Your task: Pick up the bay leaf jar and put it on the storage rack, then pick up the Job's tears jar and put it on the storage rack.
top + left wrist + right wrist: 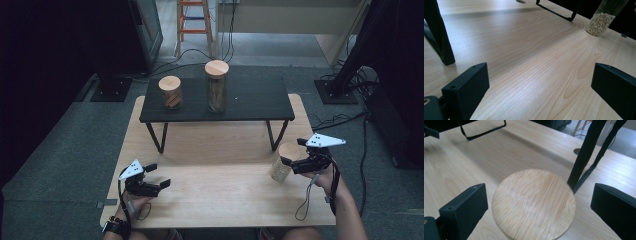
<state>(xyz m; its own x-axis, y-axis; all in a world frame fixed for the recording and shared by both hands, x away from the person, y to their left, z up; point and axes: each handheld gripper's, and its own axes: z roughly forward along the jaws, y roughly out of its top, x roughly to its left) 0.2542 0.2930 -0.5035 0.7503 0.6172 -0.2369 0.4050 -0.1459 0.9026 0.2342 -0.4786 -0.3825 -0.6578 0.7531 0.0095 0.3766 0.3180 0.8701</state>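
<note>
At lower right of the high view: jar (280,167), bamboo lid (534,203), on wooden table (220,192).
Right gripper (289,161): spread wide, straddling the lid, unclenched.
Left gripper (159,176): released, idle.
Handling: probably glass, grain-filled, heavyish, slippery; grip the body below the lid.

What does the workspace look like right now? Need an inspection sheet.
Surface: light wooden table, bare in front; black shelf on thin legs stands at its far half.
Job's things: jar of pale grains with wooden lid, upright on the table, between the right gripper's jaws.
Clutter: two lidded jars on the shelf, one short, one tall.
Grippers: left gripper open, over bare wood; right gripper open around the jar's lid, no clamp seen.
Cables: black cables on the floor beyond the table.
Surroundings: grey carpet, wooden ladder, black stand bases.
</note>
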